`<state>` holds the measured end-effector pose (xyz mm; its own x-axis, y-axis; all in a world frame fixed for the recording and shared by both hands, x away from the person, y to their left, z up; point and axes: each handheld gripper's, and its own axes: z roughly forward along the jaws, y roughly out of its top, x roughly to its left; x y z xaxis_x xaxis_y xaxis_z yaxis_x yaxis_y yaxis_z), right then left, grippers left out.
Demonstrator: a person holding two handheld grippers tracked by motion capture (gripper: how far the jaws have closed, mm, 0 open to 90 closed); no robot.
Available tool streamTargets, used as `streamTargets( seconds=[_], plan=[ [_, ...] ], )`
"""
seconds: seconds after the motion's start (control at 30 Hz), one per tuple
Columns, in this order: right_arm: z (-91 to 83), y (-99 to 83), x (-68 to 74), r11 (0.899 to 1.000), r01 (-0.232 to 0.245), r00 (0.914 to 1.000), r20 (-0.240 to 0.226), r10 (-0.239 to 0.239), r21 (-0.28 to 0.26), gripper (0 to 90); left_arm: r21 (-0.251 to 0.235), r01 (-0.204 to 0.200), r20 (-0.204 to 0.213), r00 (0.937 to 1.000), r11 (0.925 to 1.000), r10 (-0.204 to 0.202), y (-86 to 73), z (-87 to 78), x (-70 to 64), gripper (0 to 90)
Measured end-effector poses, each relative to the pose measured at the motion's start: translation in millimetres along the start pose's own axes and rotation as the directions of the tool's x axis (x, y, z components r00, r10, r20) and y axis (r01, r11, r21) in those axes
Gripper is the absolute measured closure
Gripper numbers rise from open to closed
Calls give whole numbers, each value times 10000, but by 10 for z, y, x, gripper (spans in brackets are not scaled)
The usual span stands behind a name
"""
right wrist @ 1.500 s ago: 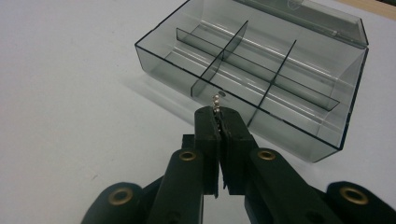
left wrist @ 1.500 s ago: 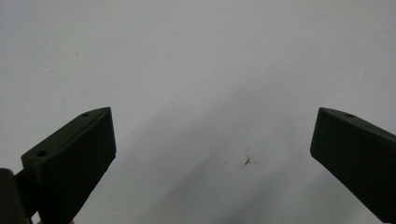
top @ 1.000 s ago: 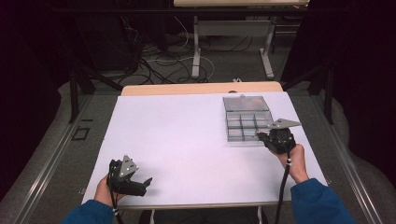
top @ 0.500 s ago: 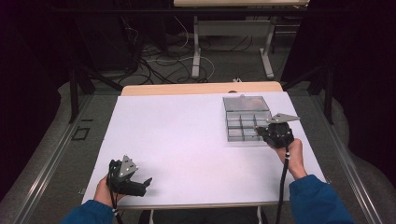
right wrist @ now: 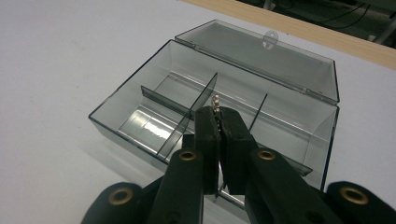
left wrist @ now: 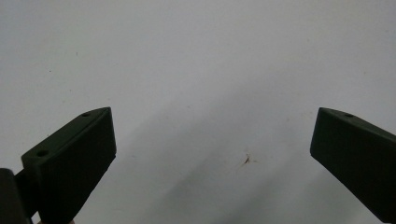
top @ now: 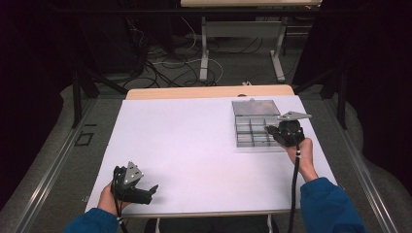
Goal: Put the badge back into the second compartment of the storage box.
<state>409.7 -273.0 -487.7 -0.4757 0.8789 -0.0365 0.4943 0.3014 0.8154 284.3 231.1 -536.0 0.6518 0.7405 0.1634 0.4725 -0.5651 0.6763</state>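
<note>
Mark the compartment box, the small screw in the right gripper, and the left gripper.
compartment box (right wrist: 140, 95), right gripper view, near wall.
small screw (right wrist: 216, 101), right gripper view, its tip above the jaws.
left gripper (top: 151, 189), high view, between its fingertips.

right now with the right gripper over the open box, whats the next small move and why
Probably ease the right gripper down a little and open it. Its jaws are shut on a small metal piece, poised over a compartment of the open divider box, by a partition. The left gripper rests open on the white table.

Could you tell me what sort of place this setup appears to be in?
Probably a lab or recording workspace: a white-covered table, loose cables on the floor behind it, dark curtains, and another bench beyond.
</note>
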Motion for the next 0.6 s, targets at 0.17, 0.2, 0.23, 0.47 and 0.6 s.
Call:
streamTargets(
  seconds=[0.17, 0.2, 0.23, 0.47, 0.6],
  plan=[
    [70, 21, -34, 9999, -89, 9999, 81, 88, 69, 872, -20, -3, -4, 10000, 10000, 3, 0, 1, 0, 3],
    [91, 26, -40, 9999, -132, 9999, 55, 132, 43, 872, -16, -5, -5, 10000, 10000, 5, 0, 1, 0, 3],
    [101, 31, -46, 9999, -107, 9999, 71, 106, 135, 872, -17, -4, 6, 10000, 10000, 4, 0, 1, 0, 4],
    [244, 55, -85, 9995, -113, 9999, 129, 109, 294, 872, -19, -32, 46, 10000, 10000, 32, 0, 1, 2, 3],
    [325, 64, -120, 9991, -256, 9996, 158, 251, 332, 872, -18, -37, 55, 10000, 10000, 37, 0, 1, 4, 3]
  ],
)
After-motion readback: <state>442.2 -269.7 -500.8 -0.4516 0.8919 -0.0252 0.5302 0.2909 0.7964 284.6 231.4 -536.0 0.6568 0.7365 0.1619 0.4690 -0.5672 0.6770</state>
